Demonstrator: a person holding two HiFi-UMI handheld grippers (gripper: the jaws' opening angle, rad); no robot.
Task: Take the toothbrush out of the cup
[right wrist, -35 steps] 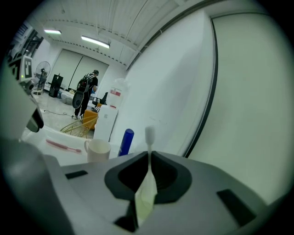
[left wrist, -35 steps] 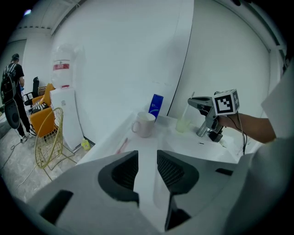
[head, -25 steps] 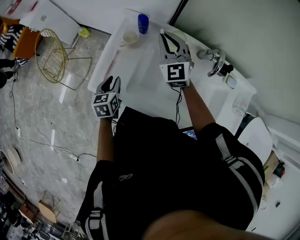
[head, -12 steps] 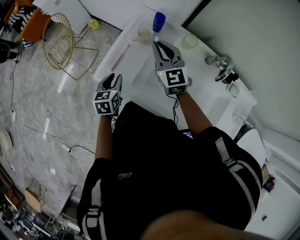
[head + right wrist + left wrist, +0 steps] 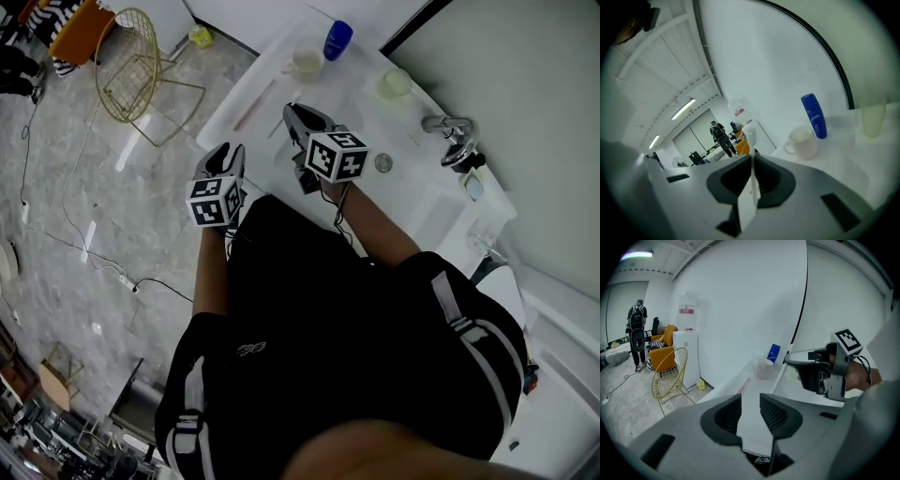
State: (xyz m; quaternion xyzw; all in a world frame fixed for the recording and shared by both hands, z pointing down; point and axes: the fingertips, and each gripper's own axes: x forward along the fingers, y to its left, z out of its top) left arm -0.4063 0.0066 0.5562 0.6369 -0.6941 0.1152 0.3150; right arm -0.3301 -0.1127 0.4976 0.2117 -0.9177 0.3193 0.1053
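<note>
My right gripper (image 5: 294, 120) (image 5: 752, 161) is shut on a thin white toothbrush (image 5: 751, 140), whose head sticks up past the jaws. It hangs over the white counter (image 5: 246, 92), nearer to me than the pale cup (image 5: 307, 63) (image 5: 802, 142) and apart from it. In the left gripper view the right gripper (image 5: 806, 365) shows at the right, with the toothbrush's handle (image 5: 778, 378) slanting down from it. My left gripper (image 5: 223, 161) (image 5: 750, 400) is open at the counter's front edge, with nothing between its fingers.
A blue bottle (image 5: 337, 39) (image 5: 814, 116) stands behind the cup, a greenish tumbler (image 5: 395, 84) to its right. A faucet (image 5: 455, 141) and sink drain (image 5: 382, 163) lie to the right. A pinkish stick (image 5: 253, 105) lies on the counter. A gold wire chair (image 5: 131, 66) stands on the floor.
My right gripper has pulled back from the cup toward me and to the left, carrying the toothbrush. The left gripper has stayed about where it was.
</note>
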